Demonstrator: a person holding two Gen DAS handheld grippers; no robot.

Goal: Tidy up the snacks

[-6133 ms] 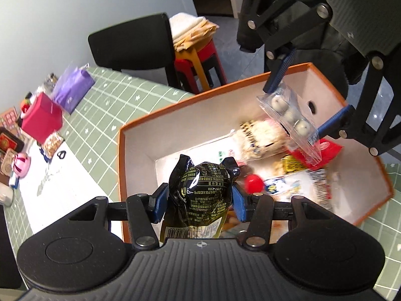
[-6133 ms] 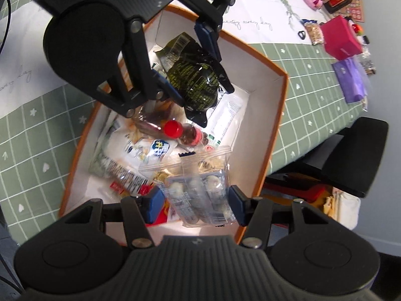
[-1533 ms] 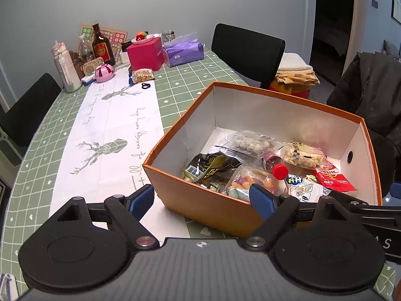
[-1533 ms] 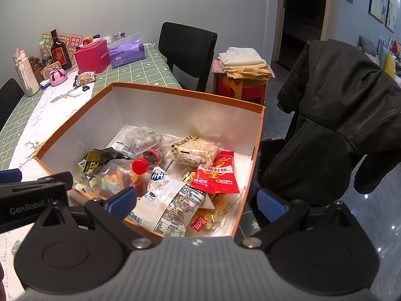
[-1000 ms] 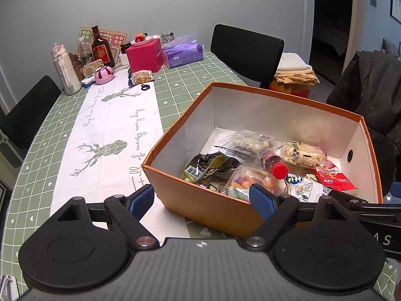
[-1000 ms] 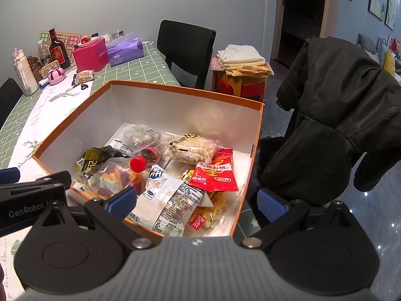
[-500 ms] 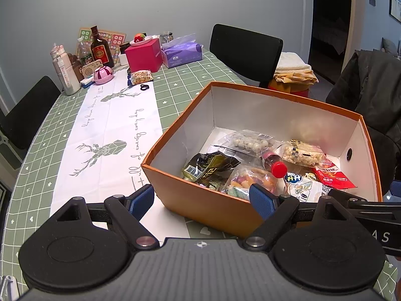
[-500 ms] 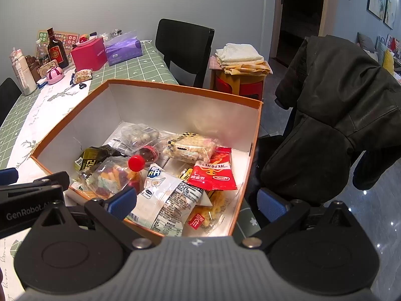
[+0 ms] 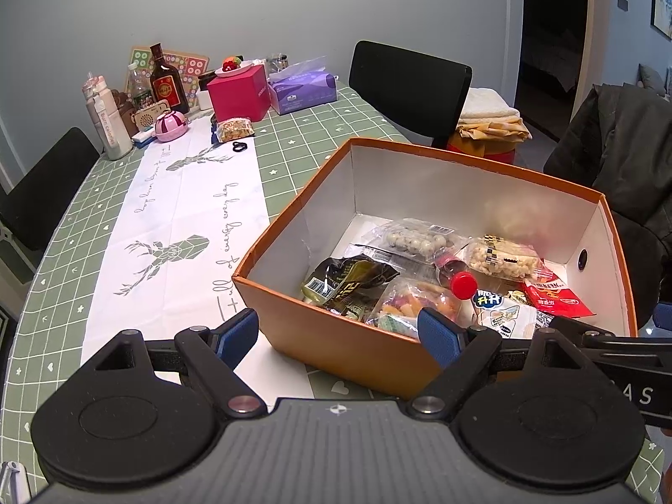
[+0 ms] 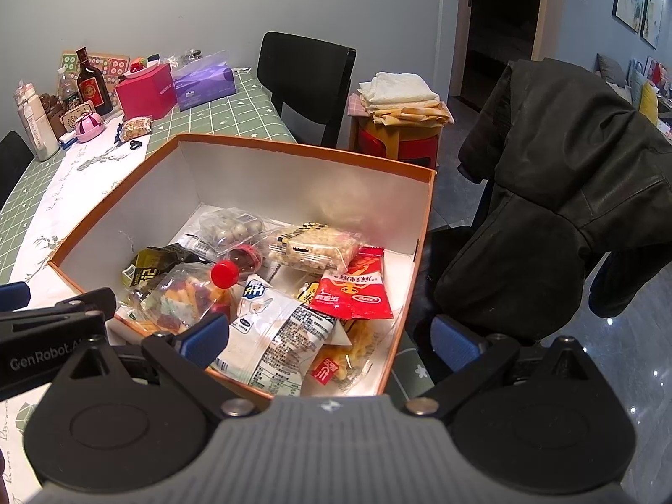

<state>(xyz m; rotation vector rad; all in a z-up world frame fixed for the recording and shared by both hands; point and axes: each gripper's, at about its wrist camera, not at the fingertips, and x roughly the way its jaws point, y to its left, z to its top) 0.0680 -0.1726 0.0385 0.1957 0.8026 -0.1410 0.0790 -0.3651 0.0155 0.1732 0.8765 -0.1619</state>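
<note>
I see both claws held in front of the orange box (image 9: pixel 336 344), which stands on the green checked surface (image 9: pixel 302 143). My left claw (image 9: pixel 338 332) is spread wide and holds nothing; its blue pads sit before the near wall of the box. My right claw (image 10: pixel 332 338) is also wide and empty, with one pad over the near right part of the box and the other outside its right wall.

All the snacks lie inside the box. The dark green packet (image 9: pixel 348 283) is at the left, and a clear bag of coloured candy (image 9: pixel 416 304) is just beside it. A small bottle with a red cap (image 9: pixel 463 285) lies in the middle. Behind it I see a clear bag of round balls (image 9: pixel 416 239) and a bag of puffed rice cake (image 9: pixel 502 257). The red sachet (image 10: pixel 357 292) and a big white packet (image 10: pixel 277 327) are at the right (they partly overlap).

Far on the surface stand a pink box (image 9: pixel 239 92), a purple tissue pack (image 9: pixel 302 88) and a dark bottle (image 9: pixel 167 82).
</note>
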